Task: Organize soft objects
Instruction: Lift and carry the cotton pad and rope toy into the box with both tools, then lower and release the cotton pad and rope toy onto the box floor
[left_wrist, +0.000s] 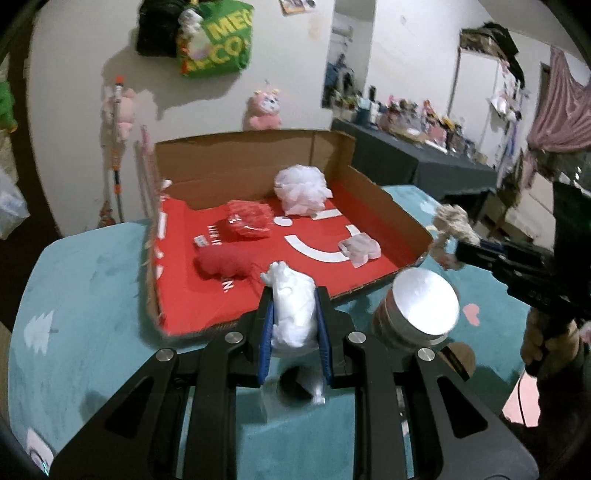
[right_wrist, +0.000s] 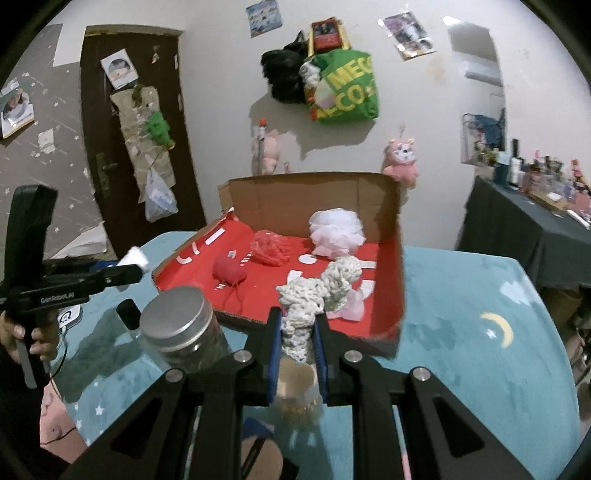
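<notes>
In the left wrist view, the left gripper (left_wrist: 294, 325) sits low in the centre, its blue pads clamped on a crumpled white soft bundle (left_wrist: 293, 310). Just past its tip lies the near, frayed edge of an open cardboard box (left_wrist: 236, 162) with a red floor, filling the middle of the frame. Inside it lie a red yarn ball (left_wrist: 221, 260), a red mesh puff (left_wrist: 249, 219), a white mesh puff (left_wrist: 301, 188) against the back wall and a small pale pink piece (left_wrist: 360, 249) near the right wall. A metal-lidded glass jar (left_wrist: 421, 306) stands just right of the gripper, close to the box's near right corner. The teal tablecloth (left_wrist: 85, 280) lies bare at lower left. At the right edge, the right gripper (left_wrist: 452, 247) holds a knitted cream rope (left_wrist: 450, 225). A green bag (left_wrist: 218, 40) at top reads "MEG".

In the right wrist view, the right gripper (right_wrist: 297, 350) is clamped on the cream rope (right_wrist: 317, 295), which arches over the box's (right_wrist: 314, 195) near edge. The jar (right_wrist: 177, 325) stands at lower left, touching nothing. Bare cloth (right_wrist: 480, 295) spreads to the right. At left, the left gripper (right_wrist: 135, 266), marked "GenRobot.AI", holds the white bundle (right_wrist: 135, 256).
</notes>
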